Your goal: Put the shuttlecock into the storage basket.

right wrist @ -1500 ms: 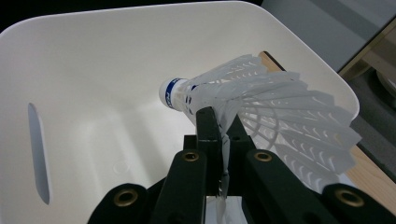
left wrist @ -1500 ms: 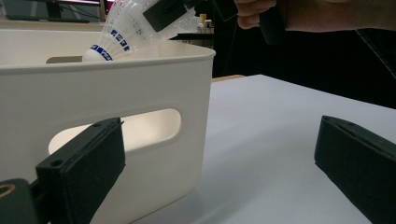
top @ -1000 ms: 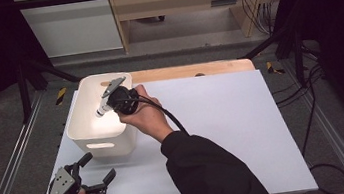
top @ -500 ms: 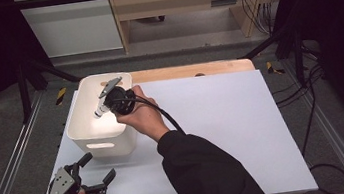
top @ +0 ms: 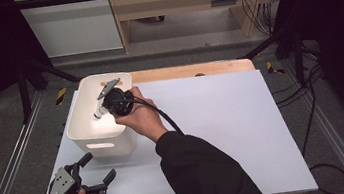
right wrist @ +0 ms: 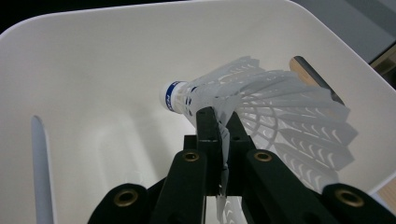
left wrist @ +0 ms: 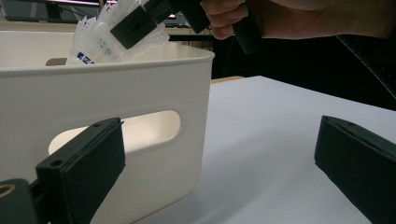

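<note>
A white feather shuttlecock [right wrist: 280,121] with a blue-banded cork hangs over the open white bin [right wrist: 93,70]. My right gripper [right wrist: 219,121] is shut on its feather skirt. In the high view the right gripper [top: 105,105] and the shuttlecock [top: 99,110] are above the bin [top: 116,144] at the table's left. My left gripper [top: 99,167] rests near the front left corner, open with nothing between its fingers. In the left gripper view its jaws [left wrist: 219,163] stand wide apart, facing the bin's handled wall [left wrist: 140,79], with the shuttlecock [left wrist: 98,42] tilted above the rim.
The white table top [top: 223,120] stretches to the right of the bin. A wooden board [top: 192,70] lies along its far edge. Metal rails [top: 8,169] run along both sides, and cables [top: 314,123] hang at the right.
The right hand with the shuttlecock has barely shifted over the bin. The left gripper has stayed in place.
</note>
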Demonstrator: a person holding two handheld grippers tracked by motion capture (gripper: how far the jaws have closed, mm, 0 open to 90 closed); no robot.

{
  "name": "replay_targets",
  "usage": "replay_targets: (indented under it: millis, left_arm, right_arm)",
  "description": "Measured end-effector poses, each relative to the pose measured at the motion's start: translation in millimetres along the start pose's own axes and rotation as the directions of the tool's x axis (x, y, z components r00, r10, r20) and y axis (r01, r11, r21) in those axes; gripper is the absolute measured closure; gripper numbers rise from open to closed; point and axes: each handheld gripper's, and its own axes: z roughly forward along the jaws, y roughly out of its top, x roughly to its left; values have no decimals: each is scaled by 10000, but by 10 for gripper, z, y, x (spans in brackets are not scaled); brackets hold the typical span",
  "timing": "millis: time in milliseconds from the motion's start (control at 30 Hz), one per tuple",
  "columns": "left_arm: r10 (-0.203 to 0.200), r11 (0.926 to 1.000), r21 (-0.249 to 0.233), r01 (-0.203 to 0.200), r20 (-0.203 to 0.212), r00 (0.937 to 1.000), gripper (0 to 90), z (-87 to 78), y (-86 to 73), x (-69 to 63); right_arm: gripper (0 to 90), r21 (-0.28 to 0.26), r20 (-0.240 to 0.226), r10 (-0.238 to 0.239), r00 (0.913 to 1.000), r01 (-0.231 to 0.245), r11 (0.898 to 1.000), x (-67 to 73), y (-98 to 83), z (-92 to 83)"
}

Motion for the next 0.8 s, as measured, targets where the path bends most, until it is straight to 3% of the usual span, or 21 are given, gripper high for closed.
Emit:
replay_targets:
  millis: [800]
  left_arm:
    - [16, 10000, -14, -16, 16, 10000, 15, 4, 1, -1]
  right_arm:
    - [895, 365, -126, -204, 9997, 208, 9991, -2, -29, 44]
